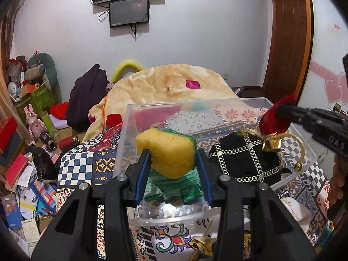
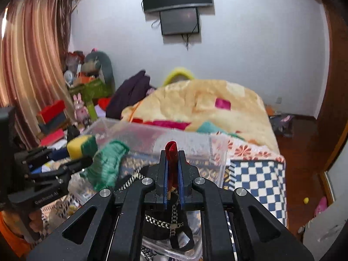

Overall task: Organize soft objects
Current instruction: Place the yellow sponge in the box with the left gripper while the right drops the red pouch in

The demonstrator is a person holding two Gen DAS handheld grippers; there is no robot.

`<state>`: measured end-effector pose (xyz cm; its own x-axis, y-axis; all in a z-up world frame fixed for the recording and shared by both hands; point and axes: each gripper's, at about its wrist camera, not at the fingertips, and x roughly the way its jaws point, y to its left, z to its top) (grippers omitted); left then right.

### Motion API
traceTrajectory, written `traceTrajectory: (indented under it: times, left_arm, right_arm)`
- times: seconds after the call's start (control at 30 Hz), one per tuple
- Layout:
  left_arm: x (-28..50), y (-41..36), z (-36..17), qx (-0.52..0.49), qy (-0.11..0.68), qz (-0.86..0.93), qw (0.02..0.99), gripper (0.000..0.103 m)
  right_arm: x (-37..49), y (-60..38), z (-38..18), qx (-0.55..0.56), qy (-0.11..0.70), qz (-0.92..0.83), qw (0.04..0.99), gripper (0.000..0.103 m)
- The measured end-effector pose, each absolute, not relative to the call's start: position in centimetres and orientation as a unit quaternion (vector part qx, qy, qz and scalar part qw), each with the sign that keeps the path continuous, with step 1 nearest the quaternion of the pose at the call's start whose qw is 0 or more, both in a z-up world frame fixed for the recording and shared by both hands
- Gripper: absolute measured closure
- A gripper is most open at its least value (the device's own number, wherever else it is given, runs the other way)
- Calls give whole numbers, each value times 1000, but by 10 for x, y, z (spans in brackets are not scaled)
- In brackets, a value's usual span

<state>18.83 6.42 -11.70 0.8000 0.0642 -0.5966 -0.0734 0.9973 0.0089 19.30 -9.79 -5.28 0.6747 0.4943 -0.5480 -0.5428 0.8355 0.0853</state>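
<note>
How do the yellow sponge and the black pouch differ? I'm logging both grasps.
The yellow sponge with green scouring net is plain and blocky; the black fabric pouch with silver trim is rounded and decorated. The left hand-held gripper clamps the sponge's body; the right hand-held gripper pinches only the pouch's red tuft. Both hang over the clear plastic bin.

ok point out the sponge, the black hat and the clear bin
sponge (image 1: 167,152), left wrist view, on its yellow face between the fingers
black hat (image 1: 243,161), left wrist view, on its black crown
clear bin (image 1: 128,134), left wrist view, on its bare left wall
</note>
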Motion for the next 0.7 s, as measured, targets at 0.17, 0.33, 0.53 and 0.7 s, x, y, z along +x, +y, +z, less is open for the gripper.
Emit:
traceTrajectory:
  times: [0.17,0.33,0.53,0.7]
  left_arm:
    - [185,59,-116,-1,305,46,951,35]
    - [173,59,-108,-10,296,33,955,23]
    - [144,57,-91,-17,266,19,964,11]
    - [119,56,-84,-27,251,5,968,6]
  right_arm:
    - [192,-93,-58,-79,298,268,913,61]
    - [178,-97,-52,-108,275,268,917,25]
    - [152,-97,-38,-139,242,272,921,19]
    - [127,-105,-29,-121,218,287,925,12]
